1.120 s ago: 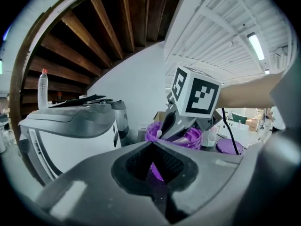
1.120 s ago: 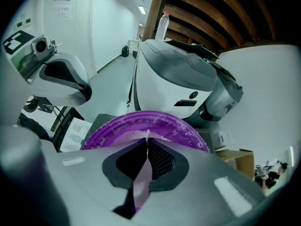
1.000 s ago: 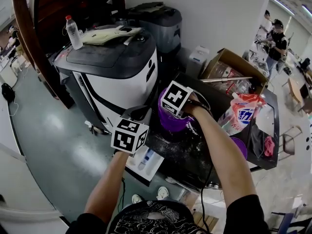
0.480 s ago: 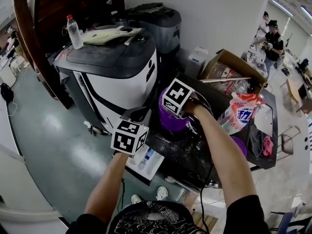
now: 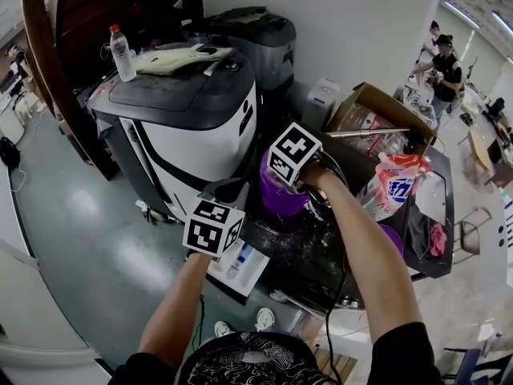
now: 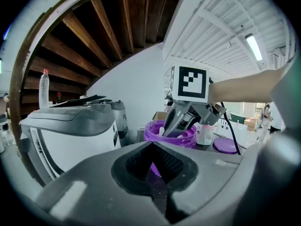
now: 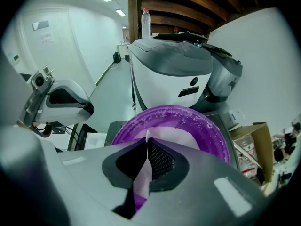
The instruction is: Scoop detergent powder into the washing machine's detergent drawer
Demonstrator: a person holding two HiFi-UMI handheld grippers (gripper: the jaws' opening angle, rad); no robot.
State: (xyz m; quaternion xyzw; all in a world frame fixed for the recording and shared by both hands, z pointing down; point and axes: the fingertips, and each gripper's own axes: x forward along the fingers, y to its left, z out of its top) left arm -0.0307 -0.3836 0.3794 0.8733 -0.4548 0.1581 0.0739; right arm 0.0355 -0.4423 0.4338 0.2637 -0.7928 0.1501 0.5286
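Note:
A purple tub (image 5: 276,197) of white detergent powder (image 7: 176,138) stands on a black, powder-strewn machine top (image 5: 313,251). My right gripper (image 5: 295,184) reaches down into the tub and is shut on the thin white handle of a scoop (image 7: 144,172); the scoop's bowl is hidden. My left gripper (image 5: 227,191) hovers left of the tub with its jaws shut and nothing seen between them. From the left gripper (image 6: 155,150) view, the tub (image 6: 181,134) and the right gripper (image 6: 181,119) lie straight ahead. A white detergent drawer (image 5: 240,267) sticks out below the left gripper.
A grey-and-white washing machine (image 5: 188,115) with a water bottle (image 5: 122,53) on top stands to the left. A detergent bag (image 5: 397,187), a purple lid (image 5: 393,241) and a cardboard box (image 5: 377,111) sit right of the tub. People stand at the far right (image 5: 445,62).
My right gripper has shifted slightly up and to the right over the tub. The left gripper has stayed almost still.

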